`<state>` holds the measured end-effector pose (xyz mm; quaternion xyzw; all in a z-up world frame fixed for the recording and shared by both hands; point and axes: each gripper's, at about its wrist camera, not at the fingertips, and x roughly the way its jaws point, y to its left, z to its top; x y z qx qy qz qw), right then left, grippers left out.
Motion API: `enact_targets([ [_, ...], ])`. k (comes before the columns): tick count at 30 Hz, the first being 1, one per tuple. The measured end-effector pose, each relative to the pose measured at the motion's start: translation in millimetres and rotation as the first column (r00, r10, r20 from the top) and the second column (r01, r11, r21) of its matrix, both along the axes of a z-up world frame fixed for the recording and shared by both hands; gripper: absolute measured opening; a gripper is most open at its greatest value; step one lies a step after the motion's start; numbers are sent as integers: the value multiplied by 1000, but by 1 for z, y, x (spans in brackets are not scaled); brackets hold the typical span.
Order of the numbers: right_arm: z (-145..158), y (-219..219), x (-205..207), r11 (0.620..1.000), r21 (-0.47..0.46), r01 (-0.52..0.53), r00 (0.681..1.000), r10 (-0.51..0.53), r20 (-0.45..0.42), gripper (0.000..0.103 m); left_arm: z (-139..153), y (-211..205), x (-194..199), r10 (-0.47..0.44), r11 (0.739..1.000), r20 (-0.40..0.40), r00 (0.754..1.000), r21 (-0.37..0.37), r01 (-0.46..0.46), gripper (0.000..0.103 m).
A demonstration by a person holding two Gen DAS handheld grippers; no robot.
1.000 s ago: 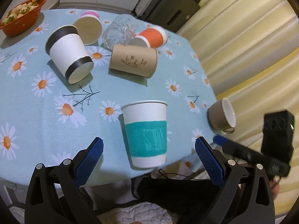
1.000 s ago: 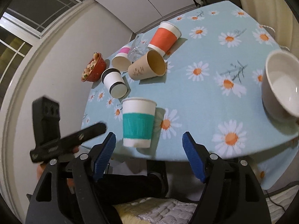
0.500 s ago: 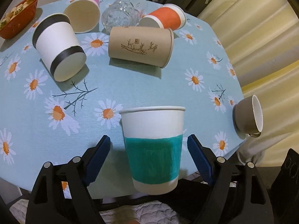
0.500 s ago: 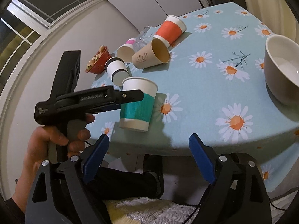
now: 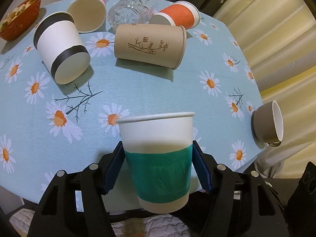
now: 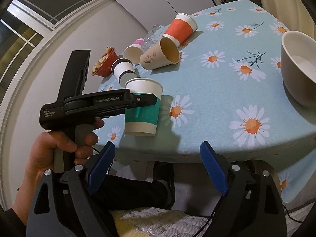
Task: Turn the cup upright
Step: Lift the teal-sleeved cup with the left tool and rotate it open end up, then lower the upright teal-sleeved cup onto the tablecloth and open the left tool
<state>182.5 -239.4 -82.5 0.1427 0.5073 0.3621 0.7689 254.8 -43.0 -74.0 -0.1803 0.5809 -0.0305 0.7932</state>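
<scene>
A white paper cup with a teal band [image 5: 160,164] stands upright near the table's front edge; it also shows in the right wrist view [image 6: 143,108]. My left gripper [image 5: 158,167] is shut on this cup, one blue pad against each side of the teal band. In the right wrist view a hand holds the left gripper [image 6: 138,100] at the cup. My right gripper [image 6: 156,169] is open and empty, below the table's front edge and apart from the cup.
On the daisy tablecloth [image 5: 138,86] several cups lie on their sides: black-banded white [image 5: 61,49], brown [image 5: 150,45], orange [image 5: 175,17], pink [image 5: 86,9], and a glass [image 5: 130,7]. A grey mug [image 5: 266,124] lies at the right edge. A red bowl [image 5: 19,17] sits far left.
My left gripper has moved forward around the teal-banded cup and closed on its sides. My right gripper has stayed open, low in front of the table.
</scene>
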Motion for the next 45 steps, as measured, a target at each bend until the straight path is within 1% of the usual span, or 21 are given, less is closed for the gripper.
enact_targets([
  [5, -1, 3, 0, 1000, -7, -7, 1000, 7, 3, 87, 11, 6, -7, 15, 1000, 43, 999, -11, -14, 64],
  [10, 3, 11, -1, 1000, -17, -26, 999, 26, 21, 87, 30, 17, -19, 43, 999, 124, 991, -4, -43, 64],
  [12, 6, 14, -2, 999, -18, -30, 999, 30, 31, 87, 40, 20, -25, 53, 998, 177, 983, 13, -56, 64],
  [15, 15, 16, -1, 1000, -7, -30, 998, 30, 54, 87, 52, 24, -37, 62, 996, 263, 963, 53, -79, 64],
  [18, 25, 18, -1, 999, 12, -31, 995, 30, 90, 87, 60, 27, -52, 74, 990, 353, 933, 89, -113, 64],
  [22, 36, 19, -2, 998, 51, -25, 990, 18, 139, 87, 58, 29, -69, 114, 980, 466, 877, 91, -176, 64],
  [24, 39, 20, -3, 998, 58, -27, 986, 17, 168, 88, 55, 30, -77, 121, 973, 520, 846, 107, -205, 64],
  [26, 40, 22, -6, 998, 60, -35, 978, 22, 209, 88, 48, 28, -85, 120, 958, 580, 806, 146, -248, 64],
  [27, 39, 22, -7, 998, 54, -37, 974, 24, 227, 88, 46, 26, -88, 120, 953, 598, 793, 155, -261, 64],
  [29, 38, 22, -8, 998, 46, -31, 966, 18, 257, 88, 38, 23, -95, 118, 939, 643, 757, 176, -295, 64],
  [30, 37, 21, -7, 998, 51, -30, 966, 15, 259, 88, 35, 21, -98, 117, 934, 663, 739, 179, -309, 64],
  [31, 36, 20, -6, 998, 53, -30, 965, 15, 261, 88, 32, 20, -103, 117, 926, 692, 712, 183, -330, 64],
  [33, 34, 20, -4, 999, 38, -24, 964, 13, 266, 88, 30, 16, -107, 110, 918, 730, 675, 186, -351, 64],
  [34, 32, 21, -2, 1000, 20, -17, 964, 11, 264, 88, 28, 12, -109, 95, 910, 749, 655, 202, -363, 64],
  [36, 27, 20, 2, 1000, 6, -11, 971, 9, 240, 88, 24, 3, -113, 54, 894, 786, 616, 237, -380, 64],
  [37, 23, 19, 5, 1000, 14, -10, 976, 6, 217, 88, 21, -3, -115, 28, 882, 807, 590, 258, -394, 64],
  [39, 19, 16, 9, 1000, 29, -3, 982, -3, 191, 88, 15, -8, -117, 7, 867, 829, 559, 274, -417, 64],
  [40, 18, 15, 11, 1000, 28, 5, 982, -10, 187, 88, 11, -12, -118, -1, 853, 842, 539, 282, -439, 64],
  [42, 18, 12, 12, 999, 30, 18, 983, -24, 183, 88, 2, -18, -118, -29, 817, 855, 518, 319, -481, 64],
  [44, 16, 10, 14, 999, 32, 31, 984, -36, 177, 88, -7, -21, -119, -37, 797, 867, 497, 325, -509, 65],
  [45, 15, 10, 14, 999, 31, 34, 984, -38, 174, 88, -10, -21, -119, -39, 791, 869, 493, 328, -516, 65],
])
